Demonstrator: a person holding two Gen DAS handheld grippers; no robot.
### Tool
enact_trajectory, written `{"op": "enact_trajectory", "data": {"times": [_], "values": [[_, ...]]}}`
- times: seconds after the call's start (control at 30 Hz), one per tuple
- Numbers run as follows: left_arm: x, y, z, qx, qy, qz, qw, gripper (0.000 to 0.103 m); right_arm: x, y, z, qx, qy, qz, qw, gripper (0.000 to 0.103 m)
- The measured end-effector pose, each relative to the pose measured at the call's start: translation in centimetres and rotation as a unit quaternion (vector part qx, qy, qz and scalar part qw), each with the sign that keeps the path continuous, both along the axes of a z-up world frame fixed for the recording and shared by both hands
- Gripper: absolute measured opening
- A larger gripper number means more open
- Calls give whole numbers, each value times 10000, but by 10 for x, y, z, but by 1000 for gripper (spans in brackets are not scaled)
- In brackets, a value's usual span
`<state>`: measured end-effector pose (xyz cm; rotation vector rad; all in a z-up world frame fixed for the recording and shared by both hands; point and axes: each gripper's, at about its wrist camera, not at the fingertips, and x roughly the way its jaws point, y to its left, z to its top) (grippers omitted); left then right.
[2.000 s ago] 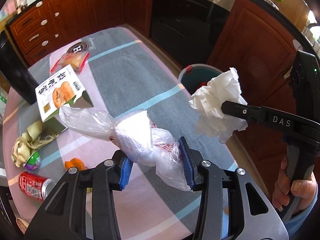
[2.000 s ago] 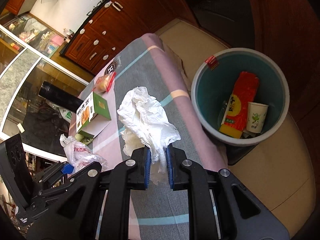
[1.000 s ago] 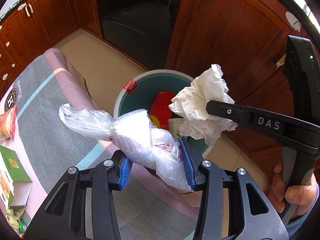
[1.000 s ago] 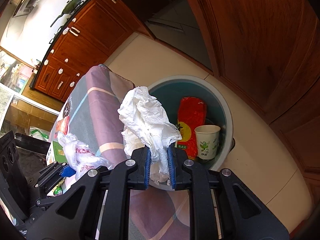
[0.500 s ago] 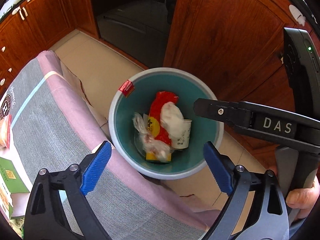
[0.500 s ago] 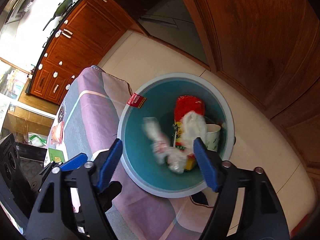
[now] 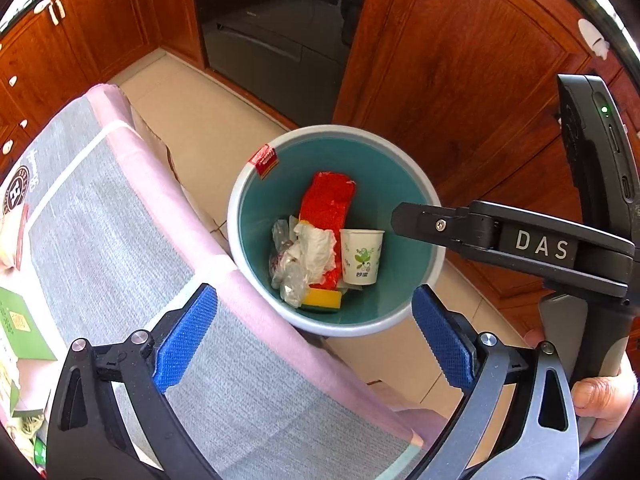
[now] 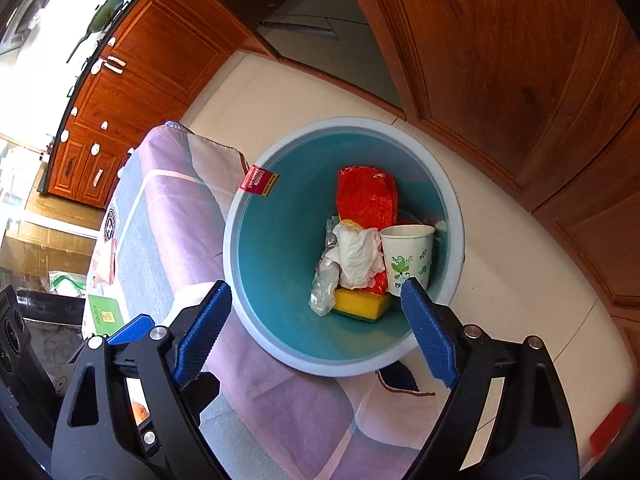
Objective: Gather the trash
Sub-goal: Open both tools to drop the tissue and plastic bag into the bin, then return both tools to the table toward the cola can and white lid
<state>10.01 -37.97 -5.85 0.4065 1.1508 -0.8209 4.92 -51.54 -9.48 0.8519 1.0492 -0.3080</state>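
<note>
A grey bin with a teal inside (image 7: 236, 200) (image 8: 232, 248) stands on the floor beside the table. In it lie the crumpled white paper (image 7: 318, 246) (image 8: 356, 256) and the clear plastic bag (image 7: 288, 272) (image 8: 324, 292), on a red packet (image 7: 328, 200), a yellow sponge (image 8: 358, 304) and a paper cup (image 7: 362, 256). My left gripper (image 7: 312, 295) hangs above the bin's near rim, its jaws opening with nothing between them. My right gripper (image 8: 314, 286) is also over the bin, jaws opening and empty; its finger (image 7: 400, 216) reaches in from the right.
The table with its pink and grey cloth (image 7: 120, 240) (image 8: 160, 220) borders the bin on the left; a green box (image 7: 20, 328) lies on it. Wooden cabinet doors (image 7: 460, 80) stand close behind the bin. A hand (image 7: 600, 400) grips the right handle.
Both grippers swung from over the table to above the bin, then opened. The plastic bag and the white paper dropped from them into the bin.
</note>
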Motion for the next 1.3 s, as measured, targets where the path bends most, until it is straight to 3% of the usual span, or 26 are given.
{"op": "enact_trajectory", "data": {"times": [0.43,0.73,1.1,1.3], "values": [[-19,44,25,-186,-107,210,9995,98,-8,37,24,-176,-98,166,9997,83],[-29,96,40,-295,-238,510,9980,99,-9,83,42,-258,-182,441,9985,83],[-32,191,39,-253,-215,1270,9914,99,1,160,52,-385,-128,1115,9929,83],[-25,260,35,-52,-367,1981,9795,99,12,203,49,-429,7,1497,9878,83]]}}
